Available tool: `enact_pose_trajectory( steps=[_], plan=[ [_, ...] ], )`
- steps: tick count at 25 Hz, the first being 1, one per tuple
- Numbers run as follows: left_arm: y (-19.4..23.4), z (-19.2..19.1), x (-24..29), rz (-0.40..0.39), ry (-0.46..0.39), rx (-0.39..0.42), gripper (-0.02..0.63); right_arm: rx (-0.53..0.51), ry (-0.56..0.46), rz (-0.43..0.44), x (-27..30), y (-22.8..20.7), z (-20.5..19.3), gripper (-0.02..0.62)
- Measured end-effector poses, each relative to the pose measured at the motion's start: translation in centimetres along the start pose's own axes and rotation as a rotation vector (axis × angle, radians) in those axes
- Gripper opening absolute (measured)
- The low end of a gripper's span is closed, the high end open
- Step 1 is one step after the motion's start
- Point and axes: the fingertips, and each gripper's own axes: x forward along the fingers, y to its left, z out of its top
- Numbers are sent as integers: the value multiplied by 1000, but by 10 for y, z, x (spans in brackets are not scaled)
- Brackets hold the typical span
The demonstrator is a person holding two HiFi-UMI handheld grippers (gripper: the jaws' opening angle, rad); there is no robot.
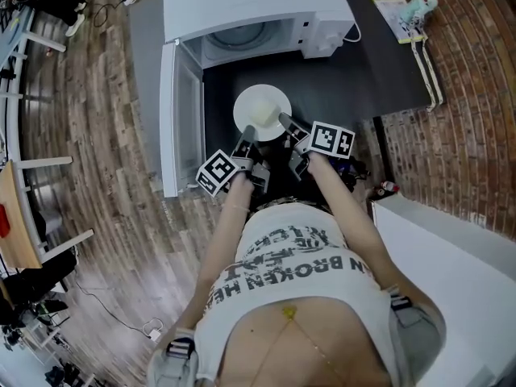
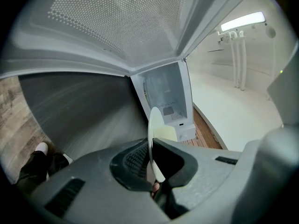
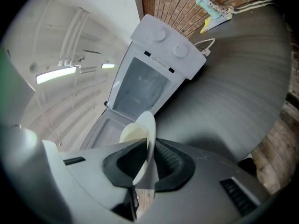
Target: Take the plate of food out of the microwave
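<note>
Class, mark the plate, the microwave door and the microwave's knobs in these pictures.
plate (image 1: 263,89), head view, far rim.
microwave door (image 1: 187,119), head view, inner window pane.
knobs (image 3: 181,50), right gripper view, face of the knob nearer the cable.

I see a dark table (image 1: 387,67) carrying a white microwave (image 1: 250,6), with a yellow packet (image 1: 395,10) right of the microwave.

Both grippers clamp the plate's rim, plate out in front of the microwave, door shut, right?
No: the door stands open, swung to the left in the head view. The left gripper and right gripper both clamp the plate, out in front of the microwave.
</note>
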Motion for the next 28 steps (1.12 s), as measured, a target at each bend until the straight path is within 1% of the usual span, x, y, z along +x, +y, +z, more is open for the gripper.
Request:
enact_pose_trajectory(
  steps=[8,14,19,28],
  plan=[
    [1,-4,-7,-23,23,9,18,6,-26,-10,-8,2,-8,44],
    [-1,-8,-5,-14,40,14,18,9,-37,-13,-11,-1,-7,44],
    [-3,-18,0,-8,49,26,18,25,-44,-9,-19,-10,-4,44],
    [-16,-50,5,3,23,40,18,26,-28,11,-49,-24,6,44]
  ],
)
